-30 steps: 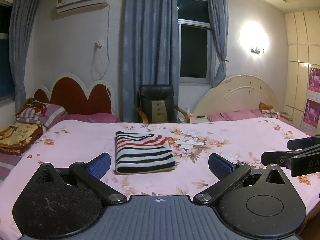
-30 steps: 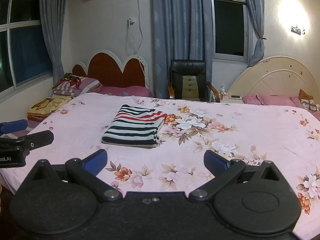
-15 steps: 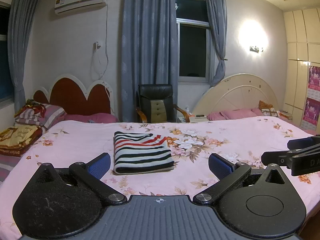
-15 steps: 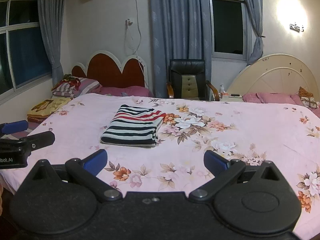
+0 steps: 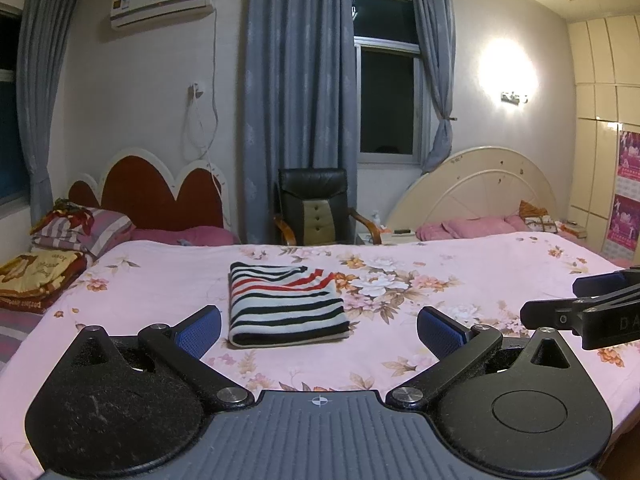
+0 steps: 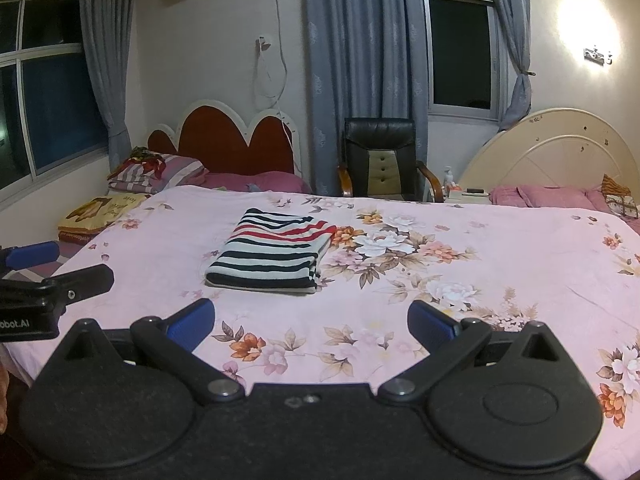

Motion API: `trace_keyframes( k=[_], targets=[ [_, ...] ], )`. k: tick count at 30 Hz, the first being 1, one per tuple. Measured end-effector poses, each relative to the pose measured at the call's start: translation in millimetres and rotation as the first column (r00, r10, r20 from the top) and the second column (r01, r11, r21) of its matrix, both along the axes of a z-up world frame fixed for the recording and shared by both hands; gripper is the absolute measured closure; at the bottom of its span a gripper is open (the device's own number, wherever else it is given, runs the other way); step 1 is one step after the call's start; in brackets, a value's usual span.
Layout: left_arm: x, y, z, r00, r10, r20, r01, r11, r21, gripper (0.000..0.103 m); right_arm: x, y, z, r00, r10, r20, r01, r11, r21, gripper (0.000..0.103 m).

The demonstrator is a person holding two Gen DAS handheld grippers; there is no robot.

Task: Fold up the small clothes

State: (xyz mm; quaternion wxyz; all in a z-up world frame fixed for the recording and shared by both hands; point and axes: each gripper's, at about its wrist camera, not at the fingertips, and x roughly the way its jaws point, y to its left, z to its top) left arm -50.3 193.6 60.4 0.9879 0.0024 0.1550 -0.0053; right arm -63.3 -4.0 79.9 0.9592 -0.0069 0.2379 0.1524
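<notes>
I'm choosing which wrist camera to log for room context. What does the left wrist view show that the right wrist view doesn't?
Only the left wrist view shows the cream wardrobe with pink posters. Only the right wrist view shows the big side window. Both show the folded striped garment on the floral bedsheet, the black chair, and the left gripper and right gripper, both open, held apart from it.

striped garment (image 5: 285, 307): 1 | grippers: 2 | headboards: 2 | chair (image 5: 316, 208): 1 | air conditioner (image 5: 162, 2): 1
</notes>
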Motion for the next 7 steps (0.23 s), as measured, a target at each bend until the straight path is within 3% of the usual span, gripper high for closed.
trace_keyframes(
  k=[7],
  targets=[
    [-2.4, 8.7, 3.3, 0.998, 0.053, 0.046, -0.053, 0.999, -0.008, 0.000, 1.2, 1.9, 2.9, 1.000, 0.014, 0.012, -0.015, 1.000, 0.010, 0.001]
  ],
)
